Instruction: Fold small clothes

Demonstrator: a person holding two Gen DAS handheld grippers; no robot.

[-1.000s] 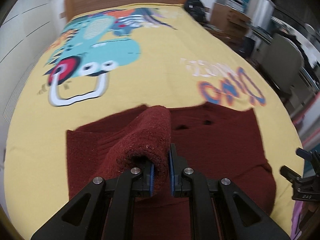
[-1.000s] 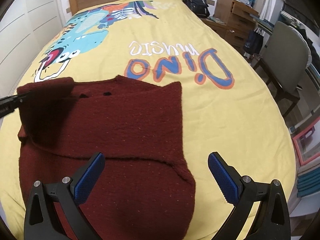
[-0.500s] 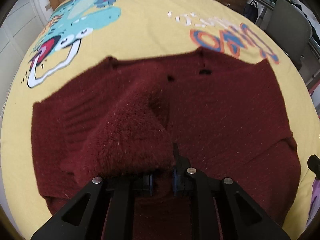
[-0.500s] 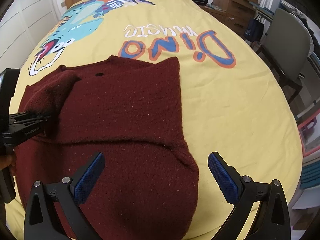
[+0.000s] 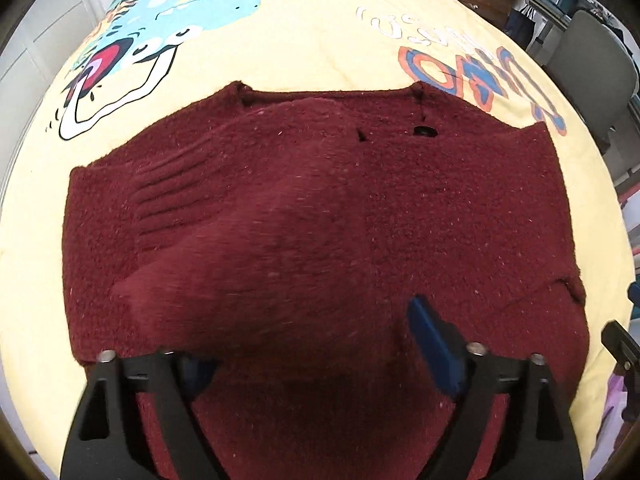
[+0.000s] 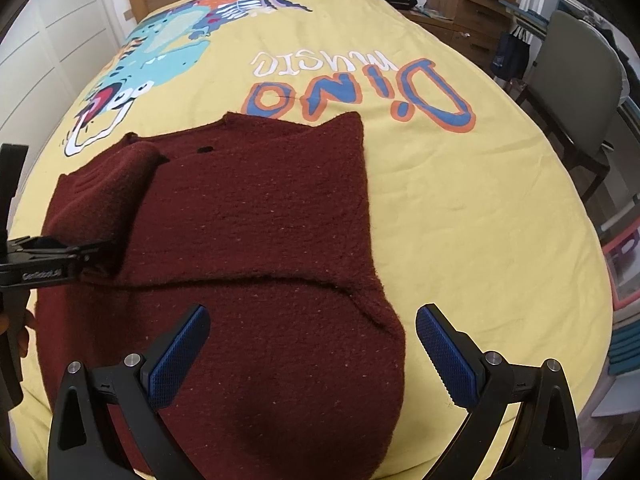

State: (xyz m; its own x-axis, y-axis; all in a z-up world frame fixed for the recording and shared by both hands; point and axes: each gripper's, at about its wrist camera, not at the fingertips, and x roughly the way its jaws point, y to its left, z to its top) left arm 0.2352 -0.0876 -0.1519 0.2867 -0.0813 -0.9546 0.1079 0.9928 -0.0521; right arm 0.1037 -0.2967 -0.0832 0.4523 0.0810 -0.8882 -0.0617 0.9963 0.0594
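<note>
Left gripper (image 5: 316,344): jaws just opened wide, sleeve (image 5: 224,264) released, nothing gripped. Right gripper (image 6: 312,356) spread wide and empty over the maroon sweater (image 6: 256,240), laid flat at the near edge of the yellow bedspread (image 6: 480,200).

We cannot see the near hem of the maroon sweater (image 5: 360,208); it runs under the left gripper (image 5: 308,344) and off the bottom edge. The folded-over sleeve (image 5: 224,264) is smeared with blur, and it covers most of the left blue pad (image 5: 198,368). In the right wrist view, the sweater's lower edge hides behind the right gripper (image 6: 312,356). The chair (image 6: 576,80) is cut by the frame's rim.
</note>
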